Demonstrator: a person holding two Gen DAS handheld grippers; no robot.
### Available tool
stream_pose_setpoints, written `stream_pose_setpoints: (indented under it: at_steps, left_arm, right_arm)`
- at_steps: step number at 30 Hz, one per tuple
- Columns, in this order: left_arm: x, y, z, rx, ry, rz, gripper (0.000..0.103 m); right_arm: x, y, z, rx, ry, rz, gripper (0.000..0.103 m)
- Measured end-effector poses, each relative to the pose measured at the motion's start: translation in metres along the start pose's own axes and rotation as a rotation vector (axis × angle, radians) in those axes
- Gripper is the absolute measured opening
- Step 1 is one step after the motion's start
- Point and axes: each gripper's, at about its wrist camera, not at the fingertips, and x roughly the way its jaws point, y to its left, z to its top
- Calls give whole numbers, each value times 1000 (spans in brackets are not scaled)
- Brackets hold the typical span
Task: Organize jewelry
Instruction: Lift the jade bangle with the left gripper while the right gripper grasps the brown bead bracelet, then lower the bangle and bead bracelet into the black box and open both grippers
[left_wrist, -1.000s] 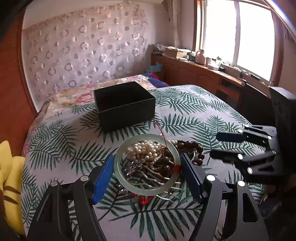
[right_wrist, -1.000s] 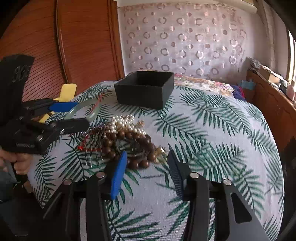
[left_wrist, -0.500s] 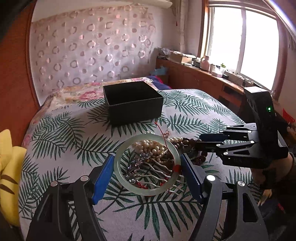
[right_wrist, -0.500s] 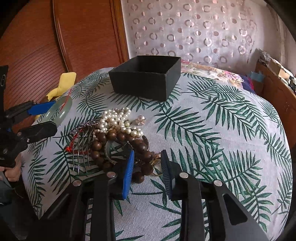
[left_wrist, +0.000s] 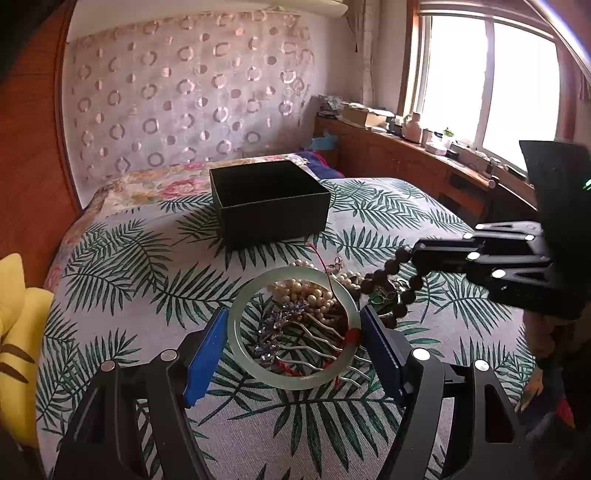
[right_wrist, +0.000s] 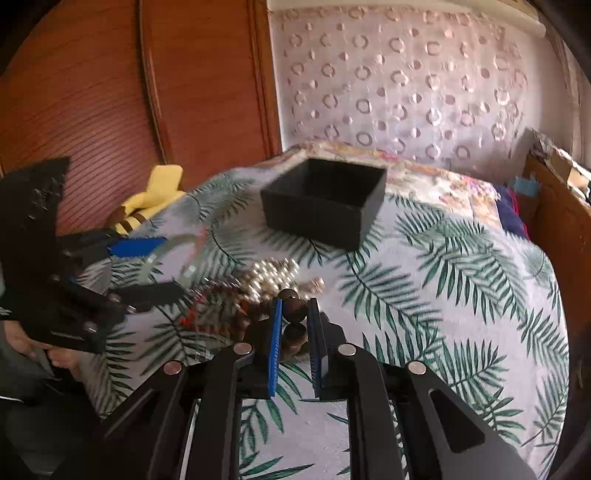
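My left gripper (left_wrist: 293, 321) is shut on a pale green jade bangle (left_wrist: 288, 382), its blue pads pressing both sides, held just above a jewelry pile. Through the ring show a pearl strand (left_wrist: 306, 291) and a purple-flowered hair comb (left_wrist: 284, 321). My right gripper (right_wrist: 295, 306) has its jaws closing, with the pads pressing on a dark brown bead bracelet (right_wrist: 294, 309). From the left wrist view the right gripper (left_wrist: 410, 254) holds the bead strand (left_wrist: 388, 267) raised off the pile. An open black box (left_wrist: 273, 218) stands farther back on the bed.
The bedspread (left_wrist: 129, 266) has a green palm-leaf print. A yellow plush toy (left_wrist: 18, 332) lies at the left edge against the wooden wall (right_wrist: 92, 92). A wooden ledge (left_wrist: 406, 147) with small items runs under the window. A person's hand (right_wrist: 62, 354) grips the left tool.
My right gripper came in over the pile, narrowed its jaws around the brown beads and rose slightly with the strand. The left gripper kept the bangle almost still.
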Motion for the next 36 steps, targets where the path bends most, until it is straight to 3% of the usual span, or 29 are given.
stream_pose_setpoints:
  at_steps: [15,27,36]
  left_arm:
    - [-6,9,10,-18,-45,17,69]
    - [6,28,37,-16,-71,56,69]
    - [20,33,61,-6,-88,79,69]
  right_arm:
    - [-32,20,34,-70,-95,-7,15]
    - [-18,-6,99,-112,-165,-88,15]
    - [8,-35,144,-70,-188,-92,15]
